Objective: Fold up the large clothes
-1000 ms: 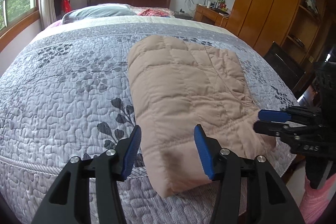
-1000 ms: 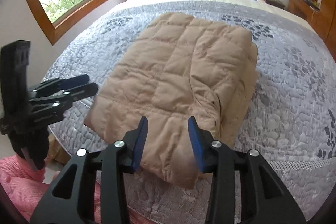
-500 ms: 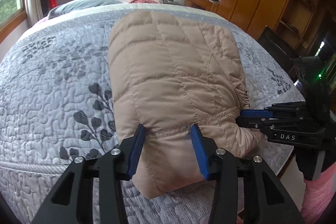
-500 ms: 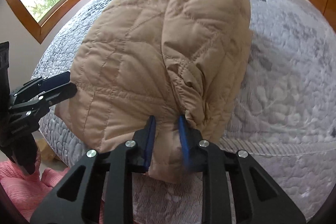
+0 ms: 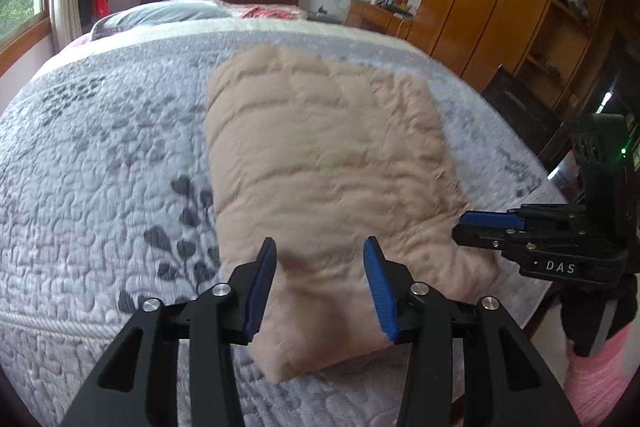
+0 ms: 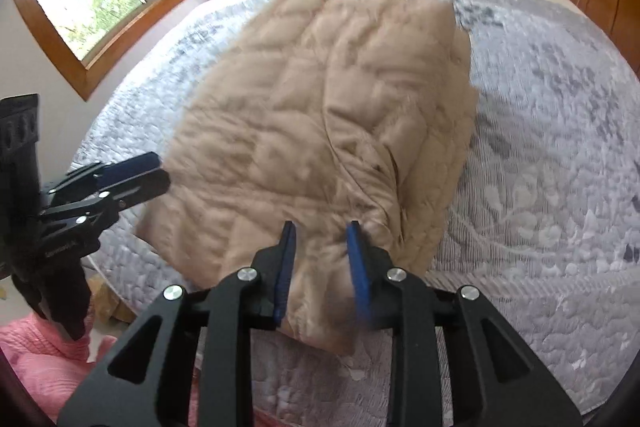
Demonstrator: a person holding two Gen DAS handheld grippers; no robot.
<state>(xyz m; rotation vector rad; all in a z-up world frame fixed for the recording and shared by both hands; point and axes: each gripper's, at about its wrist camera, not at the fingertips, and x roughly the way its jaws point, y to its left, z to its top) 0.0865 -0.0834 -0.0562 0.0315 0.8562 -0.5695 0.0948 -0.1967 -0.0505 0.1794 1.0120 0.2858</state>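
Between the left gripper's (image 5: 320,283) fingers sits the near hem of the tan quilted jacket (image 5: 324,163), but those blue pads stand spread with fabric showing on both sides, not pinching. Half a second back they hugged that hem more closely and the jacket bulged up towards the lens; now it lies flatter on the bed (image 5: 100,163), stretched away from the fingertips. Over on the right gripper (image 6: 322,259), the fingers are opening again after a tight squeeze, the hem between them but daylight at each pad, so that looks like a let-go. My read: this fold has just been laid down and both tools are releasing it.

Look at that material: puffy, stitched into soft squares, matte and slippery-looking, folded into a rough rectangle with a thick doubled edge just right of the right fingers. Beneath it, a grey-lilac quilted bedspread with dark leaf prints.
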